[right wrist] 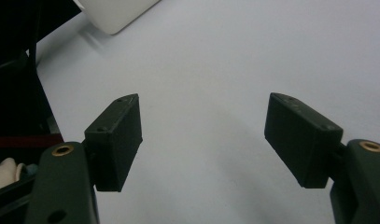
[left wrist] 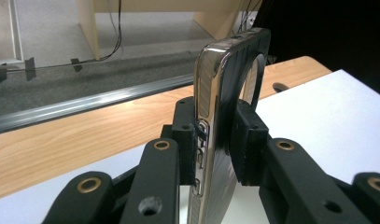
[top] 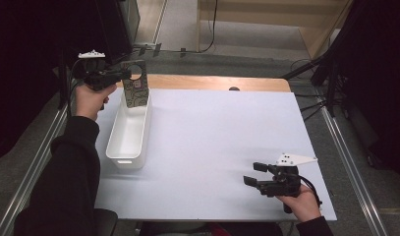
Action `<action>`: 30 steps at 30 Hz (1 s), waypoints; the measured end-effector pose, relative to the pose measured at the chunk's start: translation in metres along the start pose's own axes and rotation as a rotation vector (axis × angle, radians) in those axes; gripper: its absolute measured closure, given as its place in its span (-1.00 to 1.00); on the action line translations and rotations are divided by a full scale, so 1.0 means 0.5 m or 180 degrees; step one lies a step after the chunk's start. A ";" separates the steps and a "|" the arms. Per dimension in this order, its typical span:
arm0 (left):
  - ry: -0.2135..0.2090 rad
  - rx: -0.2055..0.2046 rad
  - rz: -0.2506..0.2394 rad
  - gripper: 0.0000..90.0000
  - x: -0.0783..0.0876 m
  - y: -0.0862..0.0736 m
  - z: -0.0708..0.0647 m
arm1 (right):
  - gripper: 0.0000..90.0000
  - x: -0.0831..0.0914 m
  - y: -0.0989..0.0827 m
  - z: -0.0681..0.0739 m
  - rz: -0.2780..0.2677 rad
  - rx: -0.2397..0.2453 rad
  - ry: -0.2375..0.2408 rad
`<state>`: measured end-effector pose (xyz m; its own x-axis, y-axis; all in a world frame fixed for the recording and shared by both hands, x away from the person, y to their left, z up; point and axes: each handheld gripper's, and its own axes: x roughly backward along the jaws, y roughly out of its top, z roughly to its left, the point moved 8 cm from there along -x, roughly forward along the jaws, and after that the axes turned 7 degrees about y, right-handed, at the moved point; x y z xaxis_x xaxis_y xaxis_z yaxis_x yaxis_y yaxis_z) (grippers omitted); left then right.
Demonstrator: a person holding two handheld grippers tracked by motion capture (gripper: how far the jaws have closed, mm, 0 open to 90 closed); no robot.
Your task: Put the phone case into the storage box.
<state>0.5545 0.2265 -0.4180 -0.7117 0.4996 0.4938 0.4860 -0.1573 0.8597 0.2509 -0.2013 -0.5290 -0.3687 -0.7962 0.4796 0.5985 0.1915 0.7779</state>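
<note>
Phone case, dark with a large round cutout and a shiny metallic rim, hangs upright above the far end of the white bin, near the table's far left corner. The left hand-held gripper is clamped on it, one pad on each face, as the left gripper view shows. The right hand-held gripper rests near the table's near right corner, its jaws spread apart with nothing between them.
</note>
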 end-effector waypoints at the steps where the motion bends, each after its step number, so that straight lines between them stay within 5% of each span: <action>1: 0.0000 0.0008 0.0010 0.64 -0.003 -0.002 0.000 | -0.41 0.000 0.000 0.000 0.0000 0.0001 -0.0001; 15: 0.0050 0.0087 0.0074 0.63 -0.031 -0.029 0.012 | -0.41 -0.001 0.000 -0.002 0.0008 -0.0005 0.0006; 25: 0.0110 0.0020 0.0063 0.62 -0.042 -0.037 0.020 | -0.41 -0.005 0.000 -0.001 0.0026 -0.0004 0.0017; 30: 0.0091 0.0128 0.0076 0.61 -0.047 -0.047 0.028 | -0.41 -0.005 -0.001 0.000 0.0032 -0.0008 0.0021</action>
<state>0.5670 0.2304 -0.4518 -0.7137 0.4714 0.5181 0.5226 -0.1342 0.8420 0.2517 -0.1995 -0.5305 -0.3579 -0.7981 0.4846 0.6039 0.1980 0.7721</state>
